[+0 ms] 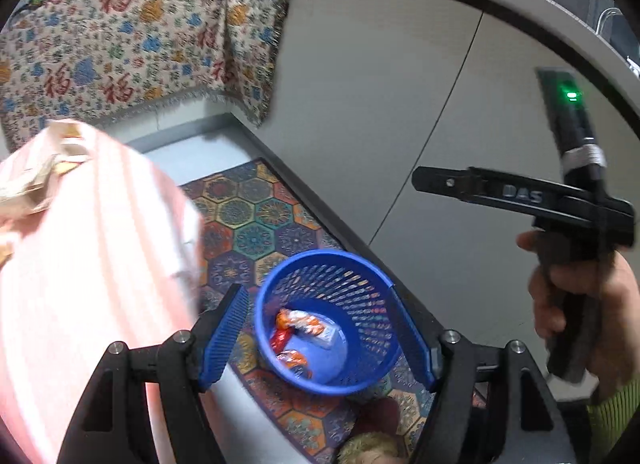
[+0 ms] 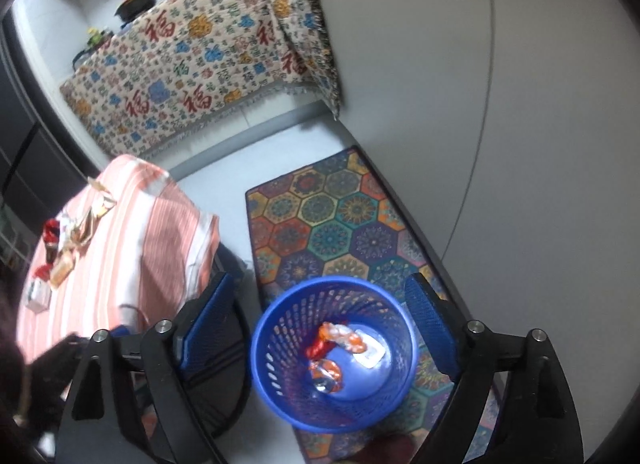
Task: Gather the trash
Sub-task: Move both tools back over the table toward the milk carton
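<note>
A blue mesh waste basket [image 1: 362, 264] stands on a patterned mat and shows in the right wrist view too [image 2: 280, 316]. Orange and red wrappers [image 1: 298, 324] [image 2: 340, 338] lie in its bottom. My left gripper [image 1: 320, 340] is open and empty, high above the basket. My right gripper [image 2: 320, 320] is open and empty, also above the basket; its body [image 1: 520, 196] shows in the left wrist view, held in a hand. More wrappers and scraps [image 2: 68, 240] lie on a low table with a pink striped cloth [image 2: 132, 232] to the left.
The hexagon-patterned mat [image 2: 332, 220] lies along a white cabinet front [image 1: 380, 104]. A floral cloth [image 2: 192, 64] hangs over a counter at the back, with pans on top. Grey floor lies between table and mat.
</note>
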`<state>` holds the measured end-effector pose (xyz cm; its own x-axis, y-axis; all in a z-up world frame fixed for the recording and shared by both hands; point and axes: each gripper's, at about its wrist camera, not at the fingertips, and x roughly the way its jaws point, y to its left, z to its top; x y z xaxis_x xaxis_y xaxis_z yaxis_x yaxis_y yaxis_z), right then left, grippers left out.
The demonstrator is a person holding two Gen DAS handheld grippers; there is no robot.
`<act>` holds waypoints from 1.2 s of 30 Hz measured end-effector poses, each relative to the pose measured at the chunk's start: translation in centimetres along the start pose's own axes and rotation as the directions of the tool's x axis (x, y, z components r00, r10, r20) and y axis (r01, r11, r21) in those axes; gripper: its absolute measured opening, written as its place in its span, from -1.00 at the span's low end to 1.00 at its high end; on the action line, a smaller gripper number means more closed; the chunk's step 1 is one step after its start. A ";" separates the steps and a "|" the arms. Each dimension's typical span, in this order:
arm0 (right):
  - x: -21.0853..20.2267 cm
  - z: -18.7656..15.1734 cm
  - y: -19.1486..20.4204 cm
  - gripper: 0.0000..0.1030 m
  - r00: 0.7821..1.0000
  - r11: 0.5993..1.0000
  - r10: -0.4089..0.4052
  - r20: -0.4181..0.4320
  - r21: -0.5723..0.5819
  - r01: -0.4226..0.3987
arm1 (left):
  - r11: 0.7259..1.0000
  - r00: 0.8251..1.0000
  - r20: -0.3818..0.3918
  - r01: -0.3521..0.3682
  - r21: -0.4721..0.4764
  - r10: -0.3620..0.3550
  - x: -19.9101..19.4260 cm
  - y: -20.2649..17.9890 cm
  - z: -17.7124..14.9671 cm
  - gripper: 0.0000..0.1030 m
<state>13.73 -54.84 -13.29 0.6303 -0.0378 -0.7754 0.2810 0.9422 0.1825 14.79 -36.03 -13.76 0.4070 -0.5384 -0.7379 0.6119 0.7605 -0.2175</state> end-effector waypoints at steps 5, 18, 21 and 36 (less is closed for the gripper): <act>0.2 -0.7 4.9 0.73 1.000 0.989 0.027 0.000 -0.144 -0.027 | 0.997 0.997 0.014 -0.074 0.009 0.074 -4.8 3.8 -2.5 0.42; 1.1 -9.6 27.0 0.79 0.938 0.763 0.293 -0.184 -0.547 -0.345 | 0.928 0.932 -0.064 -0.361 -0.098 0.356 -13.3 20.3 -10.9 0.42; 2.0 -10.9 29.8 0.79 0.936 0.730 0.288 -0.201 -0.587 -0.351 | 0.914 0.921 -0.075 -0.389 -0.112 0.383 -14.5 23.2 -12.2 0.42; 4.5 -12.8 35.5 0.93 0.938 0.693 0.272 -0.216 -0.632 -0.347 | 0.934 0.936 -0.078 -0.348 -0.077 0.342 -17.1 37.1 -11.4 0.84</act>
<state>17.26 -17.32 -18.10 0.5108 0.2927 -0.8083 -0.4810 0.8766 0.0135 22.80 5.54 -16.57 0.5378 -0.2157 -0.8150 0.3779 0.9259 0.0043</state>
